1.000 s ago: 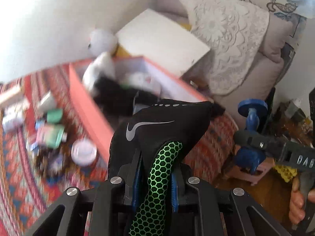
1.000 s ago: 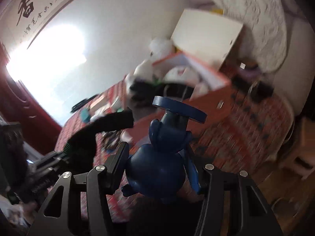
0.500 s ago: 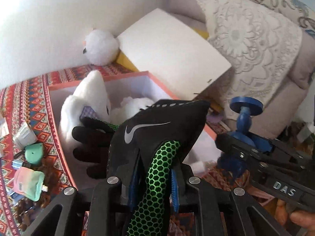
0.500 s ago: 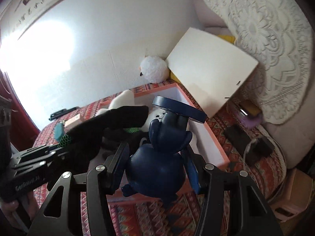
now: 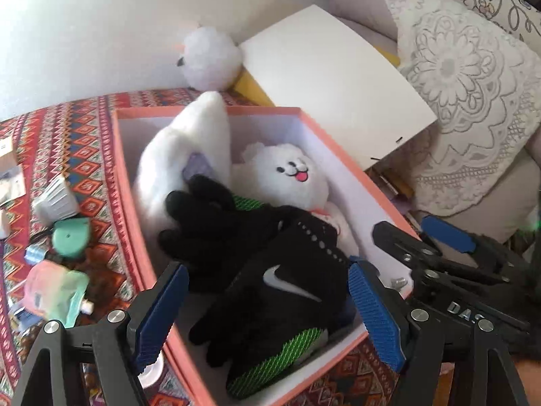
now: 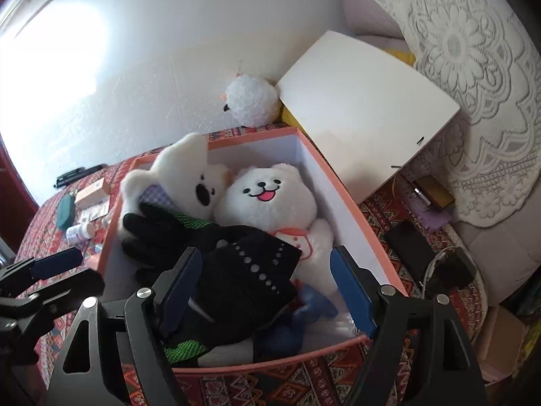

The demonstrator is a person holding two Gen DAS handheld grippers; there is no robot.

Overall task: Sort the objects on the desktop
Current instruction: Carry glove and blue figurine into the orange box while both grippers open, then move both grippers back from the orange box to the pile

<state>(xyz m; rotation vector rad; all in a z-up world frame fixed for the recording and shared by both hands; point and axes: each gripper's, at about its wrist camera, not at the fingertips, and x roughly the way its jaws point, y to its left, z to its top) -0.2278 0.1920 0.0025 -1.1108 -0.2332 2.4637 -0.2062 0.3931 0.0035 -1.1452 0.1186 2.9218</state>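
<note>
An orange box (image 5: 128, 182) (image 6: 345, 196) with a white inside holds two white plush toys (image 5: 287, 172) (image 6: 267, 199) and a black glove (image 5: 209, 223) (image 6: 159, 226). A second black glove with a white swoosh and green mesh (image 5: 270, 291) (image 6: 243, 280) lies on top at the near end. My left gripper (image 5: 268, 311) hangs over it, jaws opening, pads clear of the glove. A blue toy (image 6: 311, 308) lies in the box, partly under that glove. My right gripper (image 6: 265, 291) (image 5: 422, 247) is above it, jaws opening and off the toy.
A white board (image 5: 331, 77) (image 6: 365, 108) leans on a lace cushion (image 5: 456, 84) behind the box, beside a fluffy white ball (image 5: 209, 57). Small bottles and packets (image 5: 67, 237) lie on the patterned cloth left of the box. Cables and dark devices (image 6: 439, 264) lie to its right.
Both grippers came in over the box and opened. The swoosh glove left the left gripper and the blue toy left the right; both now lie in the box.
</note>
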